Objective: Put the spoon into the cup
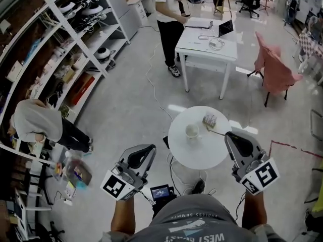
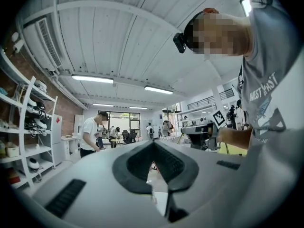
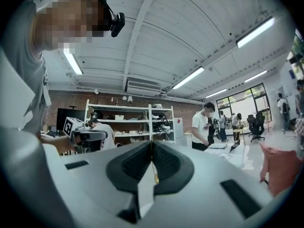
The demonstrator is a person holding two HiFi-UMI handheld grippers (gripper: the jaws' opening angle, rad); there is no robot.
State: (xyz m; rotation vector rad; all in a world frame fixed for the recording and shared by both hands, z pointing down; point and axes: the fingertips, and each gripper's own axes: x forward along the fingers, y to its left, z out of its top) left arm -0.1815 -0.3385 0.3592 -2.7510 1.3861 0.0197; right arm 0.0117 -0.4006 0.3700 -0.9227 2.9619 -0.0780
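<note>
In the head view a white cup [image 1: 192,131] stands upright near the middle of a small round white table [image 1: 197,155]. A thin spoon [image 1: 218,131] lies flat to the right of the cup, next to a small patterned packet [image 1: 209,119]. My left gripper [image 1: 150,147] hovers left of the table, above the floor, jaws together and empty. At the table's right edge my right gripper [image 1: 228,134] is held up, also shut on nothing, its tip close to the spoon's handle end. Both gripper views look upward at the ceiling; the left gripper [image 2: 153,142] and right gripper [image 3: 152,143] show pads meeting.
A rectangular white table [image 1: 207,49] with a laptop stands beyond, with a person [image 1: 169,14] beside it. Pink chairs [image 1: 275,67] are at the right, shelving [image 1: 60,44] along the left, a crouching person [image 1: 38,120] by it. Cables [image 1: 151,79] run across the floor.
</note>
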